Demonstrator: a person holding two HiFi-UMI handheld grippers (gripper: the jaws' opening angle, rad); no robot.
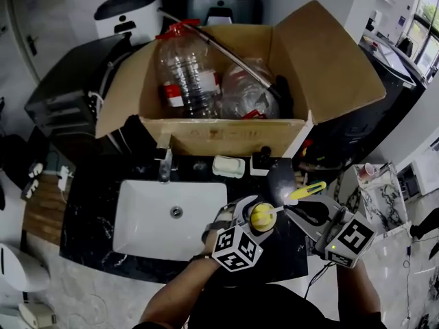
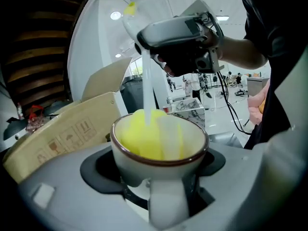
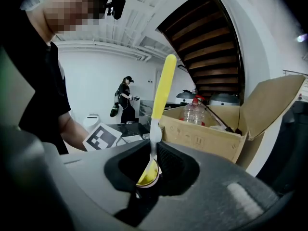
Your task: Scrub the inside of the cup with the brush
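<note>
A white cup point(image 1: 263, 217) with a brown rim point(image 2: 159, 150) sits upright between the fingers of my left gripper point(image 1: 248, 226), which is shut on it just right of the sink. Inside the cup is the yellow sponge head point(image 2: 144, 136) of the brush. The brush's white stem rises to a yellow handle point(image 1: 306, 190). My right gripper point(image 1: 296, 210) is shut on the brush from the right and hangs above the cup in the left gripper view point(image 2: 180, 37). The handle point(image 3: 162, 88) and the cup point(image 3: 147, 176) below it show in the right gripper view.
A white sink basin point(image 1: 147, 218) with a faucet point(image 1: 164, 164) lies left of the cup in a black counter point(image 1: 92, 208). A soap bar point(image 1: 228, 166) sits behind it. A large open cardboard box point(image 1: 233, 132) with plastic bottles stands at the back. A person point(image 3: 125, 97) stands far off.
</note>
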